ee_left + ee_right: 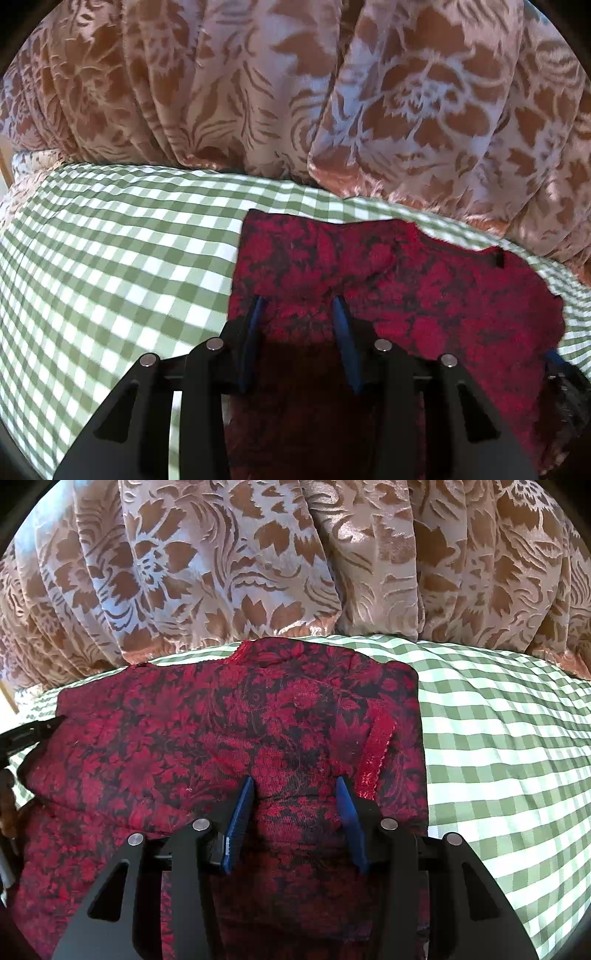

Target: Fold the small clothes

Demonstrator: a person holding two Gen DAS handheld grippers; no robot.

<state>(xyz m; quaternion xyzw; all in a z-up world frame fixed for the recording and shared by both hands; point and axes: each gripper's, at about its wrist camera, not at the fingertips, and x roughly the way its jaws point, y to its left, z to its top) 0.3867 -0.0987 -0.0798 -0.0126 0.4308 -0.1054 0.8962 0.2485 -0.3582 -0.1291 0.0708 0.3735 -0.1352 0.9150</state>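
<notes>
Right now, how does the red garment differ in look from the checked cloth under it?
The red garment has a dark red floral print on black; the checked cloth has plain green and white squares. The garment is small and rumpled, with a folded edge and a loose lace strip; the cloth lies smooth and spreads far beyond it on both sides. Both lie flat in front of the brown patterned curtain.

My left camera looks forward and down along my left tongs (299, 301), close over the left part of the red garment (406, 280). My right camera sits equally near over its right part, behind my right tongs (295, 781). Both face the curtain (295, 554) and share garment and checked cloth (110, 258).
</notes>
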